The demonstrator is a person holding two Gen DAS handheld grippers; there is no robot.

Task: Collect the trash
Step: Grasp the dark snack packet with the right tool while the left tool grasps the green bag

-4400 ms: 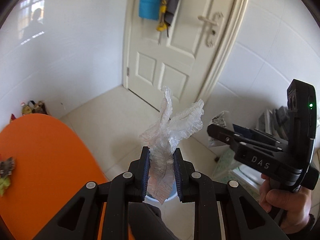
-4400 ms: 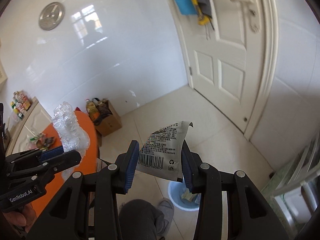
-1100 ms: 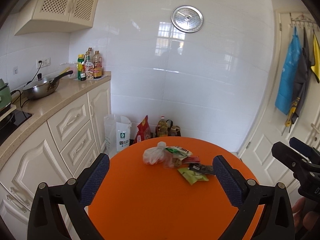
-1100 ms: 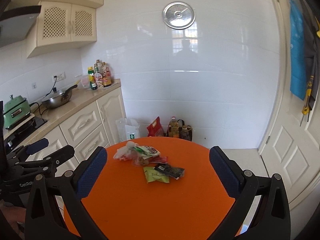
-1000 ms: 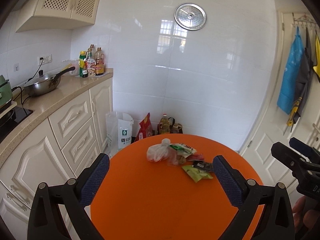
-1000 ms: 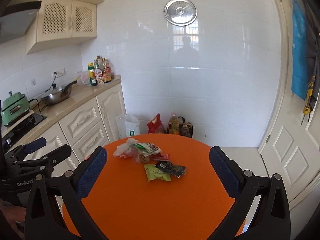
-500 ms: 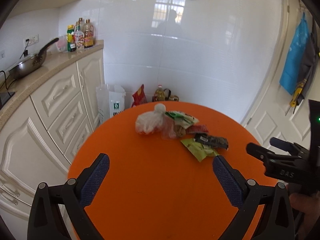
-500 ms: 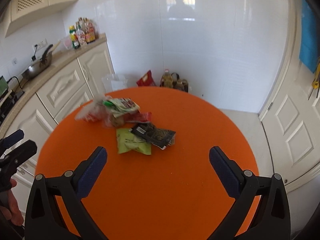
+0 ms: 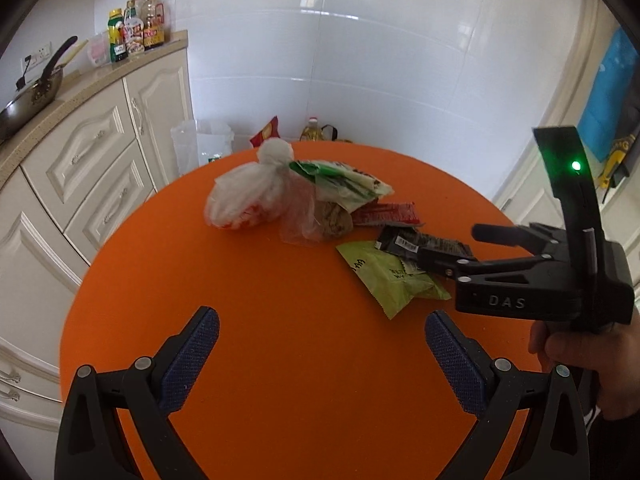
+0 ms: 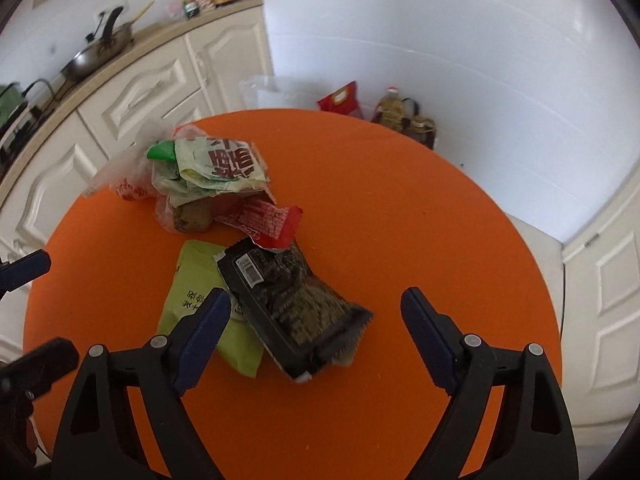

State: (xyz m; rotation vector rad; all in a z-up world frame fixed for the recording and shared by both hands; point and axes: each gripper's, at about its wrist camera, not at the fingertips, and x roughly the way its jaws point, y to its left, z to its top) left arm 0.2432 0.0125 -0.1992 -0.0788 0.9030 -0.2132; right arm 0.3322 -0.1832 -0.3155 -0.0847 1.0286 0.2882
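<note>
Trash lies in a heap on the round orange table (image 9: 280, 360) (image 10: 400, 208). A black snack wrapper (image 10: 292, 304) (image 9: 416, 242) lies on a green packet (image 10: 188, 292) (image 9: 388, 276). Behind them are a red wrapper (image 10: 268, 220) (image 9: 386, 213), a green-and-white bag (image 10: 216, 164) (image 9: 340, 182) and a knotted white plastic bag (image 9: 244, 200). My right gripper (image 10: 316, 308) hovers over the black wrapper with its jaws closing and its pads clear of the wrapper. My left gripper (image 9: 320, 332) is open over bare table, short of the heap.
Cream cabinets (image 9: 92, 160) with a wok (image 9: 28, 100) and bottles (image 9: 136, 24) on the counter stand left of the table. Bags and an oil bottle (image 10: 394, 114) sit on the floor behind it. A white door (image 10: 608, 300) is at right.
Both grippers have come forward and down toward the table, so the trash heap looks much larger. The right gripper's jaws have narrowed a little above the black wrapper.
</note>
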